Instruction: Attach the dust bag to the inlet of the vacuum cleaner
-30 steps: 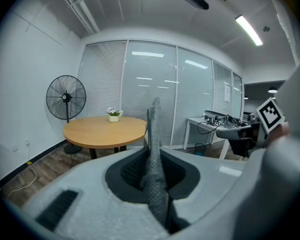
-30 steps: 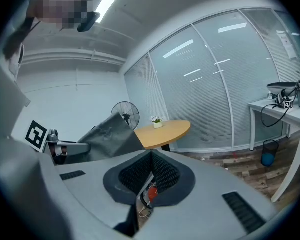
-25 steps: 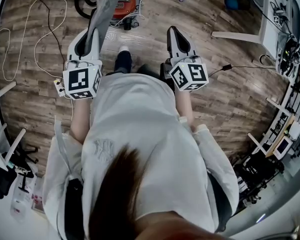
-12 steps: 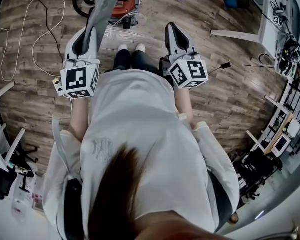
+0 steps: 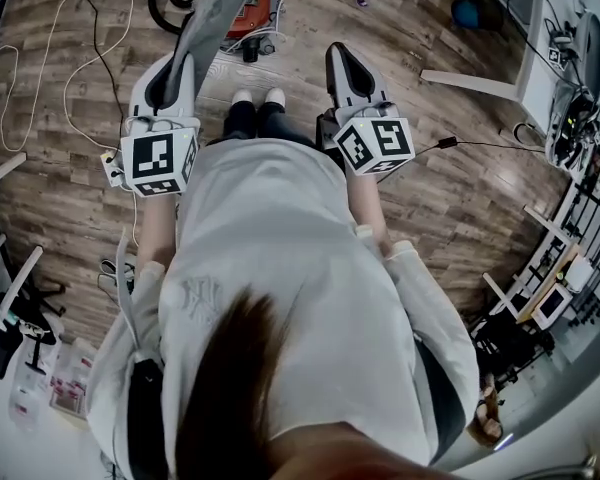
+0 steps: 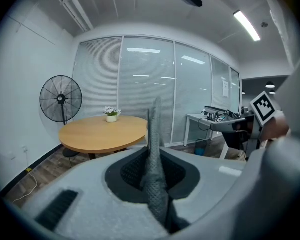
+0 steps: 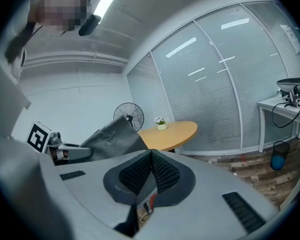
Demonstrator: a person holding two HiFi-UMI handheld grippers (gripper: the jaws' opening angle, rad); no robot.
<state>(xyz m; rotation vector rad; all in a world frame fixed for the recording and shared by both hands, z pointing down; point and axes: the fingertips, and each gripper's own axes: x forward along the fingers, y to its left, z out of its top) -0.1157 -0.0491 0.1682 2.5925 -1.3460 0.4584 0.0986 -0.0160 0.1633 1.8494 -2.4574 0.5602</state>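
The person stands on the wooden floor (image 5: 450, 198) with a pair of tongs in each hand, and from overhead their own head and white shirt block most of what lies below the arms. The left tongs (image 6: 152, 156) are clamped on the grey dust bag (image 6: 155, 126). Seen along them, the bag is edge-on, a thin textured strip rising between the pads, so its mouth cannot be seen there. From above, the bag slants up and away from the tongs and runs off the top of the picture. It lies across the red vacuum cleaner (image 5: 252, 10) on the floor ahead of the person's white shoes (image 5: 258, 97), so only part of the machine shows and its inlet cannot be made out. A dark shape beside the cleaner is too cut off to name. The right tongs (image 7: 151, 155) are pressed together with nothing between them, held level with the left pair and well apart from the bag. Beyond them stand a round wooden worktop (image 7: 172, 131) with a small potted plant (image 7: 161, 123) and a standing fan (image 7: 129, 114) before glass partitions with blinds.
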